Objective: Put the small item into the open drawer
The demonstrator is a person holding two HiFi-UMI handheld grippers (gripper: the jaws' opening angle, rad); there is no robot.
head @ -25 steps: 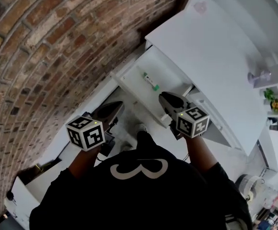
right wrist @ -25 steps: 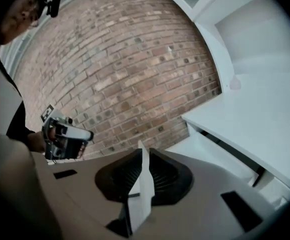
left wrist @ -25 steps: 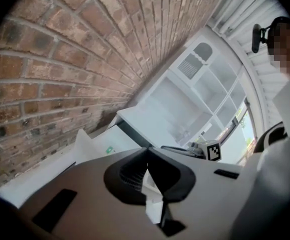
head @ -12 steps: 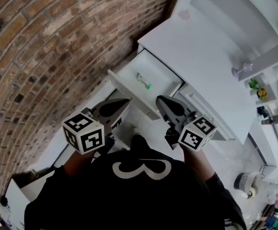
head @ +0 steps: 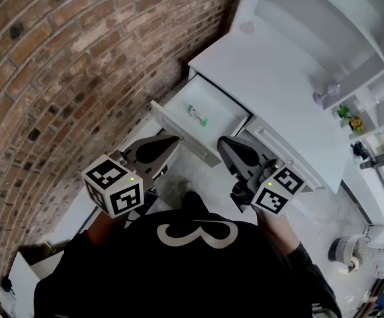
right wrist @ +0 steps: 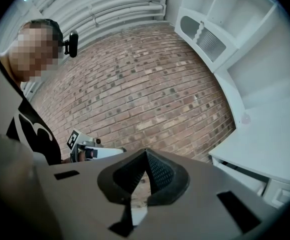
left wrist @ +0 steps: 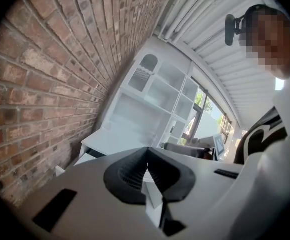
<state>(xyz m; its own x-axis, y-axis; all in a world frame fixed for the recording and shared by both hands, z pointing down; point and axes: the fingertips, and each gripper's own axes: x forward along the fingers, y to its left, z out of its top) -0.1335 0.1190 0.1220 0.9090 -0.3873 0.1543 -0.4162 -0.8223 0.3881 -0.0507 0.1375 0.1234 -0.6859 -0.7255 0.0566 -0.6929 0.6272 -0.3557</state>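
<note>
One brick wall [head: 59, 65] flanks a white cabinet [head: 278, 78] whose open drawer [head: 179, 130] holds the small green-capped tube [head: 196, 116] lying inside, while the left gripper [head: 169, 143] and right gripper [head: 226, 144] hover before it, jaws pressed together, empty.

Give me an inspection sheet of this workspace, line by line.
Surface: white desk top, no loose items made out.
Job's things: open drawer holds the small green-capped item.
Clutter: small purple object and small plant on the white shelving.
Tools: left tool and right tool shut, empty, short of the drawer.
Cables: nothing seen.
Surroundings: brick wall.
</note>
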